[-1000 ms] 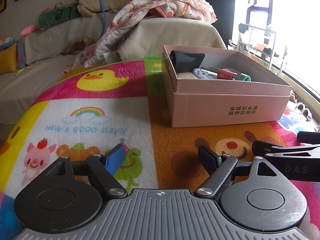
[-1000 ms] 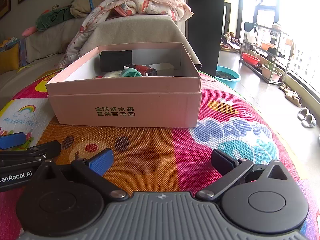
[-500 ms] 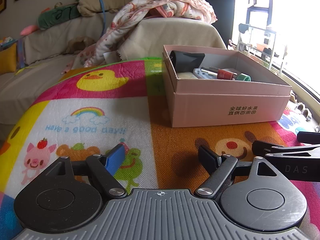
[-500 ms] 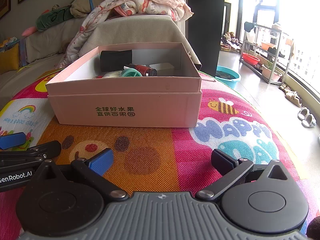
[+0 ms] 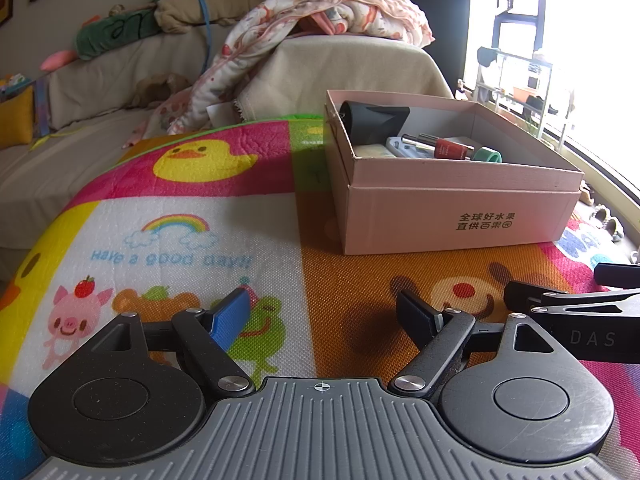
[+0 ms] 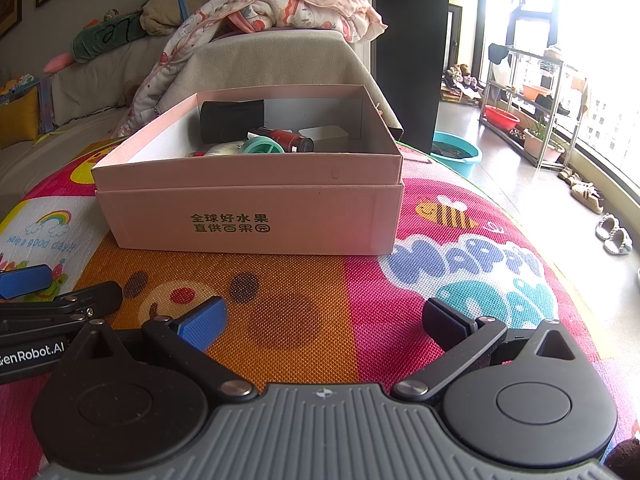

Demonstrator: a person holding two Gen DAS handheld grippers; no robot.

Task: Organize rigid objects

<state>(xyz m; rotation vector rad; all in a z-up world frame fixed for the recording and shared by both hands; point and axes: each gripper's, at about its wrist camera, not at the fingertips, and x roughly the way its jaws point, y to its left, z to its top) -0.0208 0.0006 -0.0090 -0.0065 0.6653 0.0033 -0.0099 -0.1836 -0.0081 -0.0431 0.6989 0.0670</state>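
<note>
Play mat (image 5: 320, 292): the bright printed surface on which everything rests; no loose item is seen on the stretch ahead of either pair of jaws.
Pink box (image 6: 256, 208): seen straight ahead of the right jaws and ahead and to the right of the left jaws, well apart from both, its top uncovered.
Black cylinder (image 6: 232, 120): laid against the far left inner wall of the box.
Red bottle (image 6: 286, 138): laid on its side among the contents, right of the cylinder.
Teal ring (image 5: 488, 156): set toward the near wall of the box, beside the bottle.
Step in hand: judged to be a pause with the rigid items already gathered in the box; if a further item is to be fetched or the contents straightened, the box should be approached from above its rim so that the near wall is not pushed.
Left gripper (image 5: 324, 316): held low over the mat, level and pointed forward, jaws spread wide with nothing between them.
Right gripper (image 6: 324, 320): held just beside the left one at the same low height, jaws likewise released and bare.
</note>
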